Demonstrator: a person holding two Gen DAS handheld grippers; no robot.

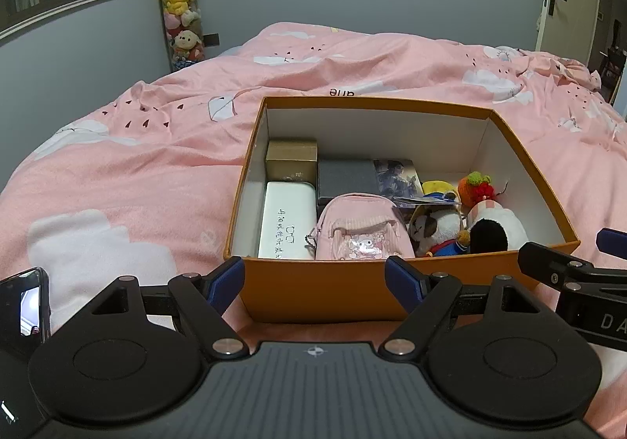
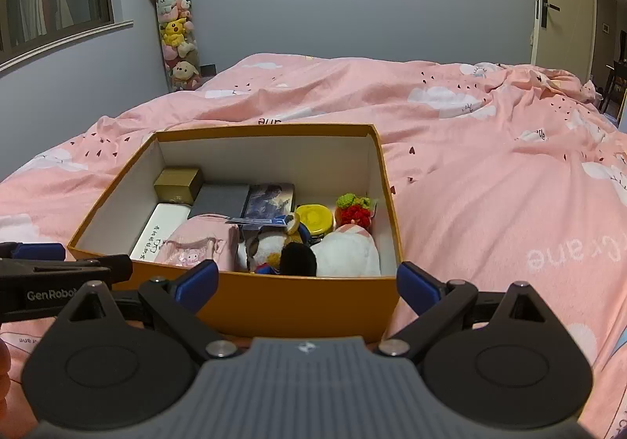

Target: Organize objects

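Note:
An orange box [image 1: 313,290] with a white inside sits on the pink bed; it also shows in the right wrist view [image 2: 298,302]. Inside lie a white glasses case [image 1: 288,219], a gold box [image 1: 292,159], a grey box [image 1: 345,176], a pink pouch [image 1: 362,229], a picture card [image 1: 395,176], plush toys [image 1: 466,229], a yellow lid [image 2: 313,217] and a knitted strawberry [image 2: 354,212]. My left gripper [image 1: 315,282] is open and empty before the box's near wall. My right gripper [image 2: 307,284] is open and empty at the same wall, further right.
The pink duvet [image 1: 137,165] covers the bed all round the box. A phone [image 1: 23,306] lies at the left near edge. A clear tube of plush toys [image 2: 176,35] stands in the far corner. A door [image 2: 564,0] is at the right.

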